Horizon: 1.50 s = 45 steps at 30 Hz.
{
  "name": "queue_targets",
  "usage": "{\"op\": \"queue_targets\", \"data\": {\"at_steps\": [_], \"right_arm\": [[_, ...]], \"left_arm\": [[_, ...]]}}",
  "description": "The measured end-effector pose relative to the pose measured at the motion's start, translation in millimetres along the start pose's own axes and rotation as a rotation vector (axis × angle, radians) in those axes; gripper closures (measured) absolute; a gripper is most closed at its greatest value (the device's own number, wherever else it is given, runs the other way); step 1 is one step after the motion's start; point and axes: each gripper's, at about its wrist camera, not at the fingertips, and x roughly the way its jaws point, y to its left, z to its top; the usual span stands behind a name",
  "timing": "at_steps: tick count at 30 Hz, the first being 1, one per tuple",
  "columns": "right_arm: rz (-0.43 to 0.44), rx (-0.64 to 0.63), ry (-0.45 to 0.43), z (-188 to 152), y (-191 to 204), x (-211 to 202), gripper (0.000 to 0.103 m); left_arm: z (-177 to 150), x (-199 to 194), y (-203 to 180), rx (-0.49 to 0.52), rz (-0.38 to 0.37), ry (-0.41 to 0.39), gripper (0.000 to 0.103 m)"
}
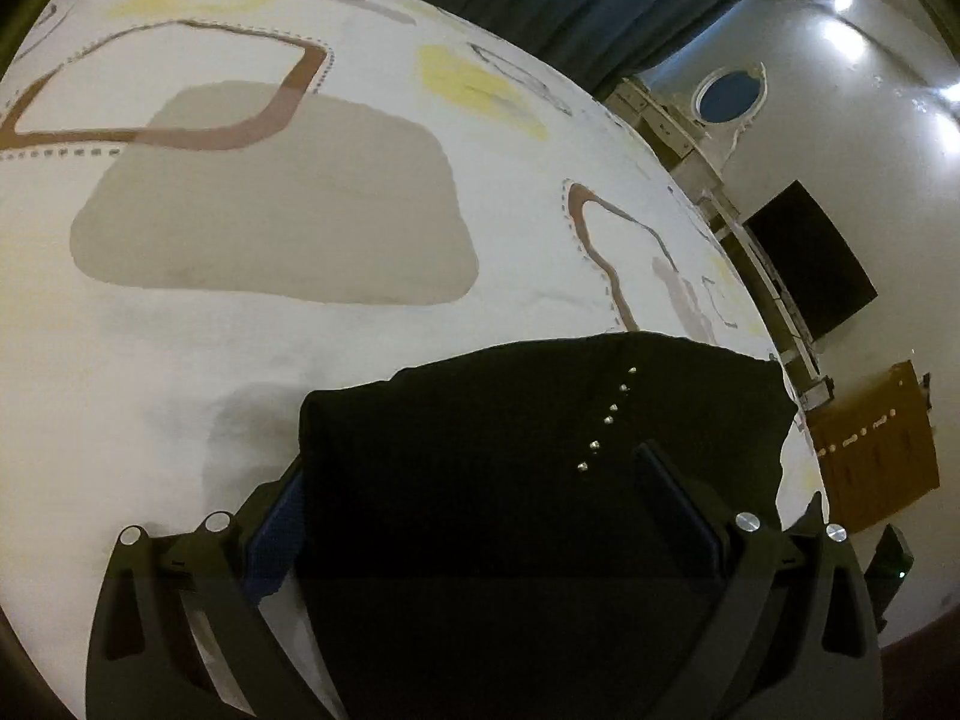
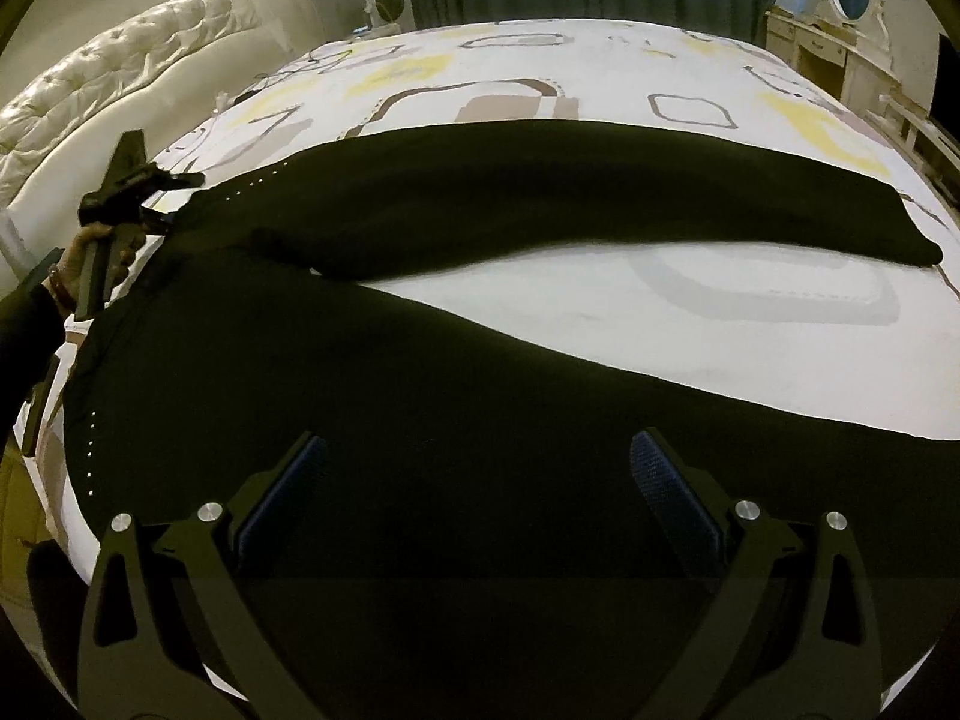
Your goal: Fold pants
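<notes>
Lying spread across the patterned bedspread point(image 2: 600, 54), the black pants point(image 2: 480, 204) fill the middle of the right wrist view, one leg stretching toward the right edge of the frame and the other sweeping across the lower half; a row of small silver studs point(image 2: 258, 181) runs near the waist at centre left. At the bottom of that view the right gripper point(image 2: 480, 480) hovers over the nearer leg with its fingers point(image 2: 672, 492) set wide apart and nothing between them; whether the tips touch the cloth cannot be told. At the left edge of the same frame a hand point(image 2: 90, 258) grips the handle of the left gripper point(image 2: 168, 201), which points right toward the waist end of the pants; the wrist is bent and a dark sleeve shows below it. In the left wrist view the left gripper's fingers point(image 1: 678, 510) stand wide, straddling the dark cloth in the lower centre; the studs lie just above the right finger.
</notes>
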Motion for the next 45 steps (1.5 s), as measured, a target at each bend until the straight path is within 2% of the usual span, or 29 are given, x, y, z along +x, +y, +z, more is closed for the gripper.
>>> {"op": "queue_targets", "data": {"at_steps": [5, 8, 9, 10, 12, 13, 14, 15, 17, 22, 25, 27, 29, 31, 35, 38, 39, 41, 42, 45], "right_arm": [[0.003, -0.004, -0.018, 2.7, 0.5, -6.1, 0.002], [0.0, -0.004, -0.015, 3.8, -2.0, -4.6, 0.002], [0.003, -0.002, -0.012, 3.9, -3.2, -4.1, 0.002], [0.009, 0.0, -0.009, 3.7, -4.2, -4.1, 0.002], [0.031, 0.007, -0.009, 4.6, -8.5, -6.1, 0.002], [0.04, 0.007, -0.01, 5.3, -10.8, -6.8, 0.002], [0.045, 0.01, -0.01, 7.2, -14.2, -6.9, 0.002], [0.046, 0.011, -0.007, 9.8, -17.5, -6.3, 0.002], [0.055, 0.008, -0.005, 14.9, -22.6, -5.0, 0.002], [0.051, -0.04, -0.016, 39.8, -38.1, -5.8, 0.002], [0.031, -0.107, -0.047, 64.8, -47.7, -5.1, 0.002], [0.048, -0.194, -0.078, 94.7, -55.4, 1.3, 0.002], [0.05, -0.271, -0.076, 126.2, -62.6, 17.6, 0.002], [0.1, -0.344, -0.042, 159.0, -69.3, 41.8, 0.002], [0.036, -0.439, 0.027, 210.5, -78.2, 91.7, 0.002], [0.038, -0.46, 0.06, 236.0, -86.0, 123.3, 0.002], [0.037, -0.471, 0.072, 240.8, -87.5, 131.3, 0.005], [0.043, -0.501, 0.109, 248.8, -88.8, 150.2, 0.03], [0.045, -0.516, 0.139, 251.5, -88.7, 159.9, 0.049], [0.056, -0.572, 0.215, 250.0, -87.9, 181.5, 0.051]], "left_arm": [[2.8, 2.6, 2.7, 0.003, -0.02, 0.038, 0.004], [7.7, 0.6, 7.7, -0.076, -0.017, 0.019, 0.005], [8.1, 1.1, 5.6, -0.073, -0.002, 0.016, 0.007], [6.9, 0.9, 1.2, -0.039, 0.046, 0.015, 0.032], [5.2, 2.1, -1.3, 0.029, 0.219, 0.024, 0.076], [4.4, 1.3, 3.0, -0.002, 0.195, 0.023, 0.082], [4.4, -1.1, 6.8, -0.035, 0.14, 0.017, 0.089], [4.3, 0.0, 6.7, -0.041, 0.12, 0.021, 0.091], [3.6, 2.9, -1.5, -0.001, 0.142, 0.019, 0.092], [6.3, -4.6, -5.8, 0.029, 0.135, -0.004, 0.094], [7.2, -10.5, -8.9, 0.033, 0.103, -0.035, 0.094], [5.5, -12.3, -10.2, 0.037, 0.098, -0.046, 0.094], [4.0, -12.1, -8.7, 0.027, 0.086, -0.056, 0.094], [1.7, -11.0, -7.1, 0.019, 0.082, -0.062, 0.094], [-1.2, -9.8, -2.0, -0.007, 0.061, -0.074, 0.093], [-3.7, -10.8, 1.0, -0.016, 0.051, -0.083, 0.093], [-4.0, -10.7, 2.0, -0.018, 0.051, -0.083, 0.093], [-4.8, -10.2, 3.8, -0.023, 0.044, -0.087, 0.093], [-4.9, -9.8, 4.2, -0.022, 0.045, -0.087, 0.093], [-5.7, -8.6, 4.5, -0.012, 0.05, -0.084, 0.093]]}}
